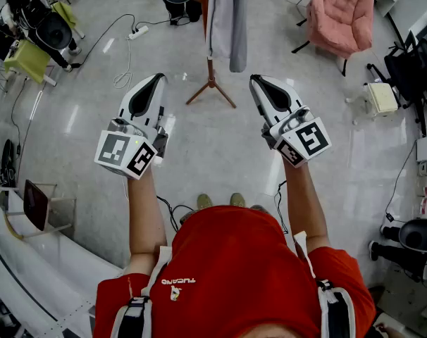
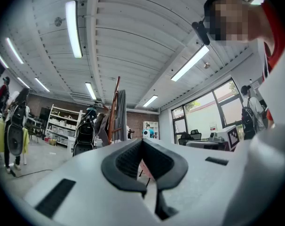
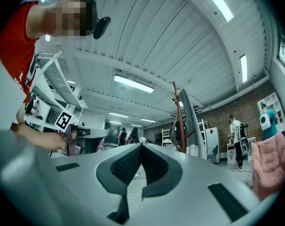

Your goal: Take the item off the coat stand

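Note:
A brown wooden coat stand [image 1: 208, 41] rises from the floor ahead of me, with a grey garment [image 1: 230, 20] hanging on it. The left gripper view shows the coat stand [image 2: 114, 107] and the garment [image 2: 121, 114] at a distance, and in the right gripper view the coat stand [image 3: 178, 117] and the garment [image 3: 192, 121] are also far off. My left gripper [image 1: 154, 83] is held out at the left, jaws shut and empty. My right gripper [image 1: 259, 83] is held out at the right, also shut with nothing in it. Both stop short of the stand.
A pink chair [image 1: 340, 13] stands at the back right. A black speaker on a stand [image 1: 53, 30] and yellow-green chairs [image 1: 27, 58] are at the back left. Cables and a power strip [image 1: 137, 32] lie on the floor. People stand in the distance [image 3: 235, 140].

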`<act>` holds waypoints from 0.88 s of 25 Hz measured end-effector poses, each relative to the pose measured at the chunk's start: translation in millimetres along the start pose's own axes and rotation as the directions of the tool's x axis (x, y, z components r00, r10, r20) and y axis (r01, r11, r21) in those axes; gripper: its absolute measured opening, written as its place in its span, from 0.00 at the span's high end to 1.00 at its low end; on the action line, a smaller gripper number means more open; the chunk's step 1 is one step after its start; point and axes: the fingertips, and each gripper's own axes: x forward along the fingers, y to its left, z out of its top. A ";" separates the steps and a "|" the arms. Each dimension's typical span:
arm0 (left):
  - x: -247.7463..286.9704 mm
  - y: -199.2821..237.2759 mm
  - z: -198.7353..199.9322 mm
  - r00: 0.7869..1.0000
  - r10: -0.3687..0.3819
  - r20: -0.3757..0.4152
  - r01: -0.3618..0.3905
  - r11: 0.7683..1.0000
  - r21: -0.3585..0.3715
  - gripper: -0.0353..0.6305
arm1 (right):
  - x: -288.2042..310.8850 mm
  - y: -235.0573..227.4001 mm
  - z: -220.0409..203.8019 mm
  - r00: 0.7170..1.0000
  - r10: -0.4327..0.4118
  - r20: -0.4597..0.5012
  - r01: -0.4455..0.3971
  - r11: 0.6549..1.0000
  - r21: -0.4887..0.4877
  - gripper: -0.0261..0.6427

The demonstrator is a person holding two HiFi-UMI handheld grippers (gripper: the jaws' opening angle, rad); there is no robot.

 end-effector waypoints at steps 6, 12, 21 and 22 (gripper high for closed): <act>-7.1 8.0 -8.9 1.000 -0.003 -0.010 0.003 1.000 -0.018 0.93 | 7.0 7.3 -4.8 1.000 0.015 0.005 -0.015 0.999 0.041 0.93; -17.3 35.7 -3.6 1.000 -0.029 0.002 0.029 0.999 -0.022 0.93 | 41.2 21.6 -10.5 1.000 0.008 -0.019 -0.008 1.000 0.004 0.93; -25.9 88.1 16.2 0.997 -0.065 0.044 0.067 0.997 -0.036 0.93 | 80.7 38.1 -14.2 0.999 -0.014 -0.039 0.013 1.000 -0.023 0.93; -23.2 92.9 17.1 0.996 -0.069 0.048 0.071 0.997 -0.039 0.93 | 84.7 35.9 -15.2 0.999 -0.017 -0.041 0.016 1.000 -0.024 0.93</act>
